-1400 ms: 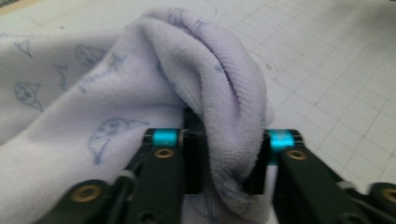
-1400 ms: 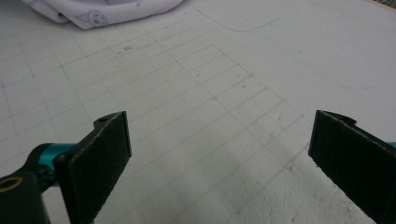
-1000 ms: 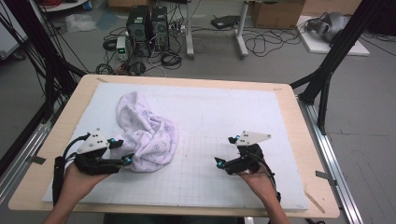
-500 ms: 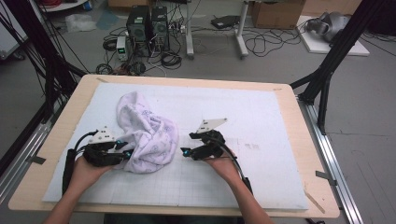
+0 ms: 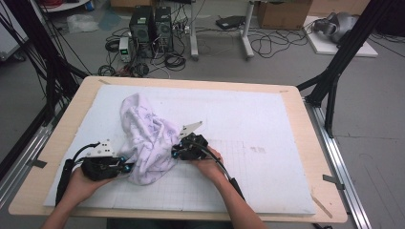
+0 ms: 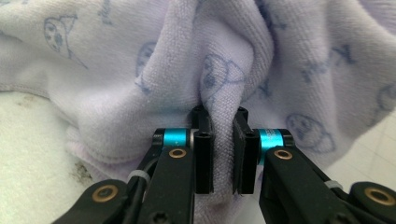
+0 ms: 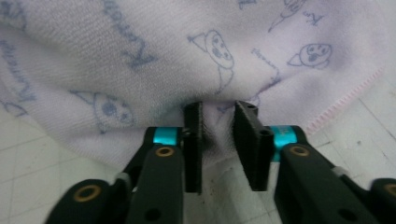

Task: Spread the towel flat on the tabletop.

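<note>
Now both hands lie low on the white mat, either side of the crumpled towel. Left gripper and right gripper have just been closing, each pinching a towel fold.

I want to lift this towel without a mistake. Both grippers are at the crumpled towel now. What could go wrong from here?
1. The left gripper pinches a thick fold of the towel, not an edge; lifting may raise a bunch, not spread it.
2. The right gripper, whose jaws have just been closing, holds only a small tuck near the pink hem; it may slip out.
3. The two grips sit close together, so pulling apart could drag the towel across the white mat.
</note>
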### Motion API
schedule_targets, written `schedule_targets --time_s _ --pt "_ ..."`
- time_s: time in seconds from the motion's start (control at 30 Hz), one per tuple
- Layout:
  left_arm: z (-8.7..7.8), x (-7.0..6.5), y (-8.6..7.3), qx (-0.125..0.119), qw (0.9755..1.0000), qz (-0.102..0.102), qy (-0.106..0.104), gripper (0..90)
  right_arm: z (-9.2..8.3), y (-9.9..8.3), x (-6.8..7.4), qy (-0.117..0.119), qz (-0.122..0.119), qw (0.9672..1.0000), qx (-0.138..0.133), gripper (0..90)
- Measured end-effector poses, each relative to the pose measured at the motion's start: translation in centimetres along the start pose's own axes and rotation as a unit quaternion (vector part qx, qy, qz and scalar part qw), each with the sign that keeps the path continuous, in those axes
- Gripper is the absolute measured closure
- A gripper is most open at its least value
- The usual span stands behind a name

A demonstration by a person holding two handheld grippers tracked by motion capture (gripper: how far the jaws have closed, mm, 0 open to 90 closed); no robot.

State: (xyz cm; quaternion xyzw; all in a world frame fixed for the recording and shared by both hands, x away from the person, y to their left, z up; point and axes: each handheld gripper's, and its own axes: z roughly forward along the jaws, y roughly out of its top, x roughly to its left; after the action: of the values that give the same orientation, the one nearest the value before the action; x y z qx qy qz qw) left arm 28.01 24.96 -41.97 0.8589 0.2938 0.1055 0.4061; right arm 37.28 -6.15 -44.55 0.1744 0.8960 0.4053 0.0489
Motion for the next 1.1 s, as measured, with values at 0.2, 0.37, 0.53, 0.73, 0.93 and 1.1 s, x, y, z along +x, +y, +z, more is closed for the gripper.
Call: schedule_targets --time_s 0.2,0.37,0.53,0.73,0.93,1.1 --pt "-0.4 -0.7 0.3 -0.015 0.9998 -0.001 -0.013 81.3 -3.2 -0.8 -0.7 0.0 0.014 0.9999 0.002 84.5" --pt "-0.5 -1.9 1.1 -0.029 0.9991 0.008 -0.03 81.4 -8.3 -2.2 -0.7 -0.023 0.018 0.9995 -0.01 84.6" --pt "-0.4 -3.5 1.8 -0.033 0.9984 0.018 -0.042 81.5 -13.1 -4.4 0.7 -0.048 0.01 0.9987 -0.015 84.6" --pt "0.2 -5.4 1.9 -0.025 0.9973 0.033 -0.061 81.6 -16.6 -8.3 2.9 -0.051 0.021 0.9985 -0.006 84.7" --pt "0.1 -6.0 1.9 -0.02 0.9961 0.038 -0.077 74.6 -17.4 -10.9 4.4 -0.034 0.025 0.9991 0.005 77.7" --pt "-2.2 -5.1 3.6 -0.058 0.9962 0.038 -0.053 51.0 -18.1 -9.1 3.2 -0.03 0.03 0.9982 -0.042 57.3"
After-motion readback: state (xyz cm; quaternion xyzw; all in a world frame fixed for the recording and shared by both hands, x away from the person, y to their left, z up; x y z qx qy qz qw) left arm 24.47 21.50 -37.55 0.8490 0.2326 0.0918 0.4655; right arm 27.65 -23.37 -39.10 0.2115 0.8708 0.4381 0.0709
